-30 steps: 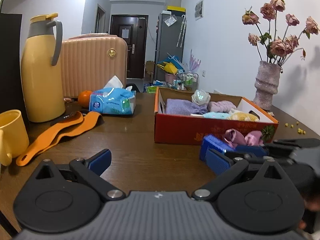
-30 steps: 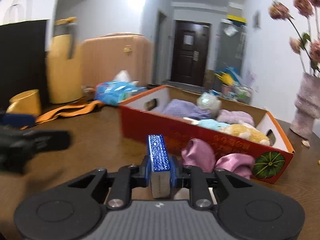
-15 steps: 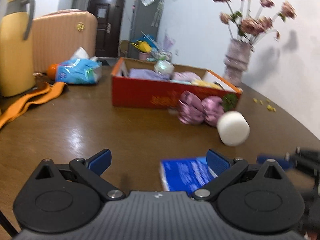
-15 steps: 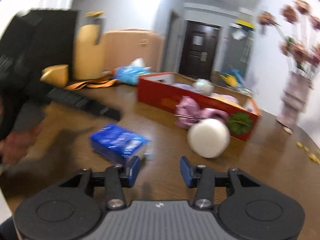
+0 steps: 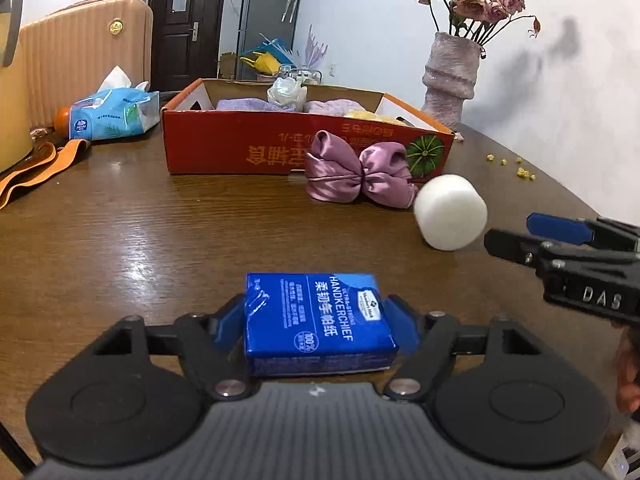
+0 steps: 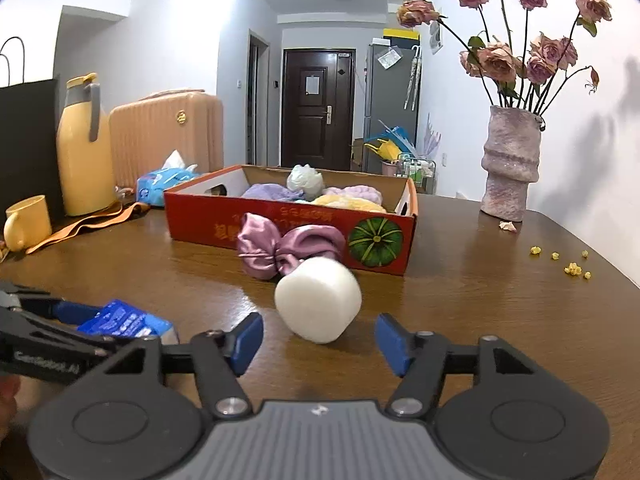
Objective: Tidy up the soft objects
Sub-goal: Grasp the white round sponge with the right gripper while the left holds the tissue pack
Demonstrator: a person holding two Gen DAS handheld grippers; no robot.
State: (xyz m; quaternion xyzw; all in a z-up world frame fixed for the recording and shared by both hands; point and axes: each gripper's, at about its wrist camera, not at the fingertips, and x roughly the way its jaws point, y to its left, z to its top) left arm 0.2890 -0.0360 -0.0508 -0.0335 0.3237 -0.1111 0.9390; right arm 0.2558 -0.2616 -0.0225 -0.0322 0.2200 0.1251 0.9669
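Note:
A blue handkerchief tissue pack (image 5: 318,322) lies on the brown table between the fingers of my left gripper (image 5: 316,326), whose pads touch its two sides. The pack also shows in the right wrist view (image 6: 124,322). A white foam cylinder (image 6: 318,300) lies on its side just ahead of my open right gripper (image 6: 320,342), which is empty. The cylinder also shows in the left wrist view (image 5: 450,212). A pink satin bow (image 5: 358,172) rests against the front of the red cardboard box (image 5: 240,146), which holds several soft items.
A vase of dried roses (image 6: 510,164) stands at the back right, with small yellow bits (image 6: 572,268) on the table near it. At the left are a yellow thermos (image 6: 82,148), yellow mug (image 6: 26,222), orange strap (image 5: 36,164), tissue packet (image 5: 114,114) and a suitcase (image 5: 86,48).
My left gripper has come down and closed around the blue tissue pack. My right gripper, shut one second ago, has opened and drawn up to the white cylinder.

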